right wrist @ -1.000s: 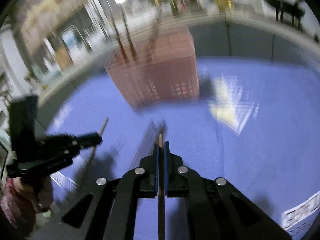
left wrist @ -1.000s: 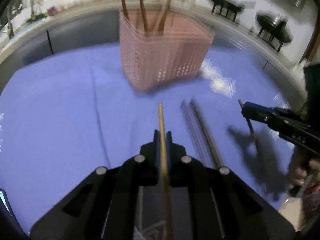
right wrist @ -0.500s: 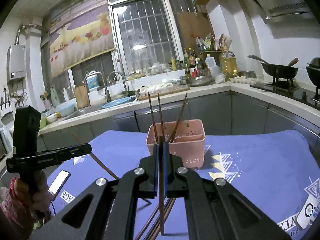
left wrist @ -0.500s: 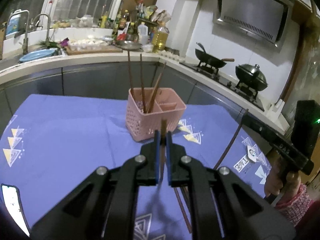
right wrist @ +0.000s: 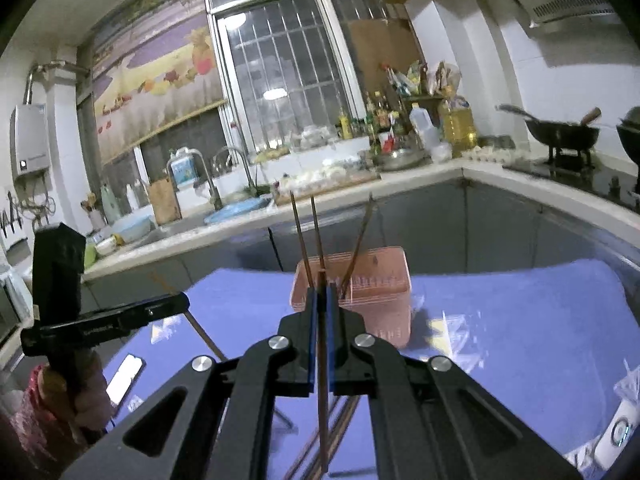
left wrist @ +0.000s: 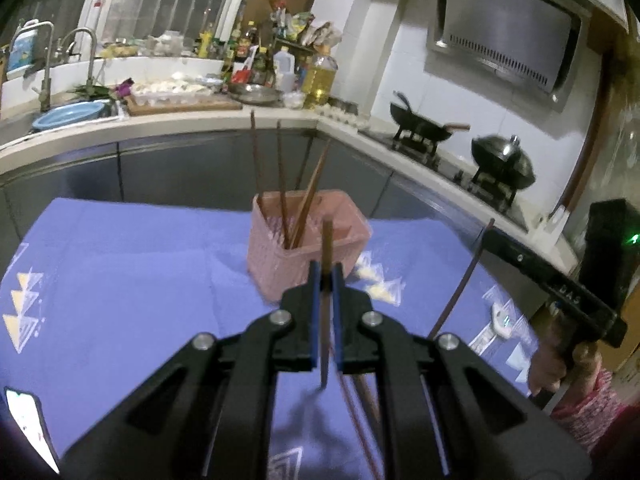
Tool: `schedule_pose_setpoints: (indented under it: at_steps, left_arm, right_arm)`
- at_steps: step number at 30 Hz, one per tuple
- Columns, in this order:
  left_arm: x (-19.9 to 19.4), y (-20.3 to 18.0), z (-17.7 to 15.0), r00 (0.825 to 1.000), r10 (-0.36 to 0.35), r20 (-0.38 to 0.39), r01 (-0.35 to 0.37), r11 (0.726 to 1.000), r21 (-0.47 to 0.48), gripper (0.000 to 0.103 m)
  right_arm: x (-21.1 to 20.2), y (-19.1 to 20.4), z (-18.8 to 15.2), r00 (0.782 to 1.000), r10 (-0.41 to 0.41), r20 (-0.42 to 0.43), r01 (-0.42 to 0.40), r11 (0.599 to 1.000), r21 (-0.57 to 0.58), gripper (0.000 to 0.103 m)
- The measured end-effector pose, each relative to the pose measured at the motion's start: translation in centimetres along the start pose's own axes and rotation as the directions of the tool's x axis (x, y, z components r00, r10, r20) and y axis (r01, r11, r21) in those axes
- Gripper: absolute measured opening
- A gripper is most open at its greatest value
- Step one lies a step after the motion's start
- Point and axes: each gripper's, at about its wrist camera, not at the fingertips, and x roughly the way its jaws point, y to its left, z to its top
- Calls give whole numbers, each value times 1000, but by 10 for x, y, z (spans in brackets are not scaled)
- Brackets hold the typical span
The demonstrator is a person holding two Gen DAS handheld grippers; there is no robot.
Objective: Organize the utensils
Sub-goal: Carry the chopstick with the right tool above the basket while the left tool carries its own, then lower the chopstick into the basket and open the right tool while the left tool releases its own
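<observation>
Pink slotted basket [left wrist: 306,256] sits mid-table on the purple cloth [left wrist: 120,300], four chopsticks already standing in its left compartment. Left gripper [left wrist: 326,280] is clamped on one brown chopstick [left wrist: 327,248], held near-upright, lower tip clear of the cloth. Right gripper [right wrist: 320,300] is clamped on another chopstick [right wrist: 322,408], also near-vertical. Several more chopsticks [right wrist: 344,420] lie on the cloth near, under both tools.

Judgement: step is carry-and-drop. Go one at a time, or the shafts cross over the basket. Bring the lower tip past the near rim, aim for the compartment with the others, keep clear of their leaning tops, release only once the tip is inside.
</observation>
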Motion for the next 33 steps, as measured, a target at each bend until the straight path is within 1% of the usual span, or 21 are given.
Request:
schedule_pose_setpoints:
  at_steps: [1,2,5,7,9,10,12,14,16,18,22,23,25,28,29,30,31,32,33]
  left_arm:
    - [1,-1,9,1000,-4,9,4,1000,-3,5]
    - [1,-3,25,1000,-12,29,12,1000,-3,5]
    - [2,-10,60,997,-12,79,11,1000,12,5]
    - [3,-15,92,992,-14,125,12,1000,17,5]
    - [2,-18,113,987,-10,159,6,1000,21,5]
    - [3,-20,123,984,0,178,-5,1000,29,5]
    - [6,-24,139,974,39,221,-53,997,61,5]
    - [16,-26,149,968,75,241,-98,991,88,5]
    - [31,-24,153,968,93,232,-119,988,102,5]
    - [48,-20,151,972,108,209,-132,986,105,5]
    - [88,-4,138,983,128,128,-141,986,93,5]
    - [95,-1,134,984,135,112,-145,985,91,5]
    - [116,7,125,986,150,70,-155,984,85,5]
    - [137,12,112,986,166,23,-167,983,79,5]
    - [144,14,108,984,180,1,-179,981,74,7]
    - [149,15,104,982,189,-19,-187,980,68,16]
    - [151,15,102,981,191,-32,-189,980,61,27]
    - [150,15,100,982,189,-28,-187,981,51,29]
    - [147,15,98,982,188,-18,-187,981,47,30]
  right_arm:
    - [3,1,14,1000,7,16,-7,1000,-9,4]
    - [5,2,24,1000,11,25,-10,1000,-17,4]
    - [21,6,61,998,18,62,-15,999,-41,4]
    - [32,7,83,996,21,83,-17,999,-44,4]
    - [47,9,110,993,16,115,-12,999,-38,4]
    - [52,8,116,992,11,124,-7,999,-39,4]
    - [66,10,131,989,1,148,6,999,-43,4]
    - [82,11,139,986,-8,164,17,998,-54,4]
    - [102,10,137,986,-24,163,36,997,-69,4]
    - [120,6,132,990,-30,141,40,997,-70,4]
    - [155,-7,109,998,-35,56,37,999,-40,4]
    - [165,-11,101,999,-36,21,37,999,-34,4]
    - [178,-13,91,999,-45,-23,44,998,-36,4]
    - [191,-16,80,997,-31,-65,30,999,-17,6]
    - [194,-16,77,996,-39,-78,38,999,-10,6]
    - [195,-17,75,995,-46,-85,46,999,-6,8]
    - [194,-17,74,995,-47,-82,48,999,2,14]
    - [193,-17,74,996,-49,-75,49,999,6,18]
    - [189,-17,75,997,-52,-62,53,999,10,32]
